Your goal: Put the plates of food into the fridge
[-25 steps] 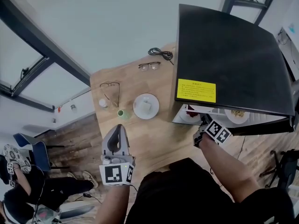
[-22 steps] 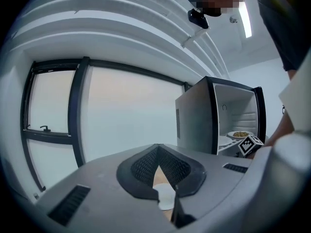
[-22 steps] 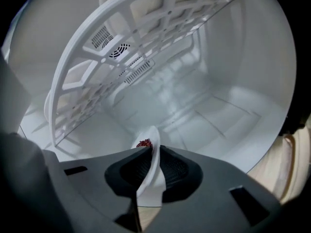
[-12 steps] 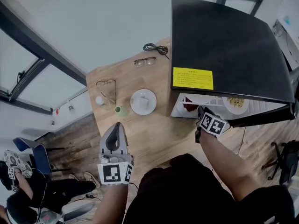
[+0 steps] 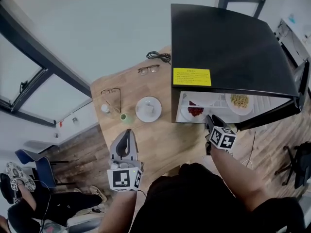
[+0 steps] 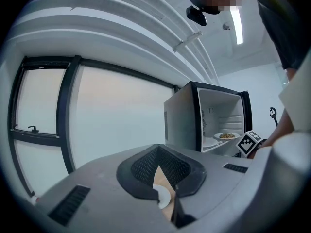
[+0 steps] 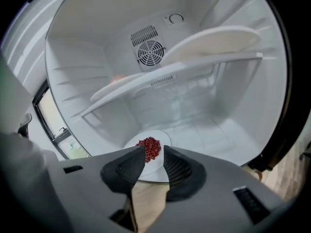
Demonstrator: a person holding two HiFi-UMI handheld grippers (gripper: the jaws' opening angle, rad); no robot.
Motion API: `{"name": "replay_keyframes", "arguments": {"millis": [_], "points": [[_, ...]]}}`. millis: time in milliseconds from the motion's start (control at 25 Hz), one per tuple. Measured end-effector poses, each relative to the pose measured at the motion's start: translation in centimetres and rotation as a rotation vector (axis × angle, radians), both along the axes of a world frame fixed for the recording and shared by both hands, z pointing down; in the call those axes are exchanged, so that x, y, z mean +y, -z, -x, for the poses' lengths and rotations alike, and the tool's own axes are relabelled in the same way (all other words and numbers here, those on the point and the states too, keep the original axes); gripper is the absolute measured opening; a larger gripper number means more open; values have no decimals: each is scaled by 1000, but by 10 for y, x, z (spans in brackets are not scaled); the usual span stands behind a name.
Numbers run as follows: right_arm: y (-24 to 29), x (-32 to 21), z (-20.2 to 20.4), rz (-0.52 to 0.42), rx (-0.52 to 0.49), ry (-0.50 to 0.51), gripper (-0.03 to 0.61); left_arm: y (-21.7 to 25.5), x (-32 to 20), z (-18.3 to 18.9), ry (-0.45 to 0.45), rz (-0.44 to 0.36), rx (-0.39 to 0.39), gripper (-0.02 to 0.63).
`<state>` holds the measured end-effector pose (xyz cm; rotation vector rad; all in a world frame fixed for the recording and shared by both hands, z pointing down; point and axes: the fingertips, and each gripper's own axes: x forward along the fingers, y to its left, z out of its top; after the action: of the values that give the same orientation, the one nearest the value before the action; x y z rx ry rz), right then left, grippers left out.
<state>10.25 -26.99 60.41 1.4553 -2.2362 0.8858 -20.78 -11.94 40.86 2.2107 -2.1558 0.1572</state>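
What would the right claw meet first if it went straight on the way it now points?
Most likely the plate of red food on the fridge floor, just ahead of the right claw, whose jaws have just been opening and grip nothing; depth is unclear.

- Light wooden table: bears a white plate with a pale item, a small green cup, a small white object, two pairs of glasses, a coiled black cable and a black fridge.
- White fridge floor: round white plate of red food.
- White fridge shelf: white plate of yellowish food.
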Motion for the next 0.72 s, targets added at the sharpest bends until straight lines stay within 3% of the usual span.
{"name": "replay_keyframes", "arguments": {"millis": [480,720], "points": [[99,43,-30,-260,48,147,37,-5,0,-39,-130,5,-8,3],[150,61,-37,-372,5,125,31,-22,10,-69,-227,35,-16,3]]}}
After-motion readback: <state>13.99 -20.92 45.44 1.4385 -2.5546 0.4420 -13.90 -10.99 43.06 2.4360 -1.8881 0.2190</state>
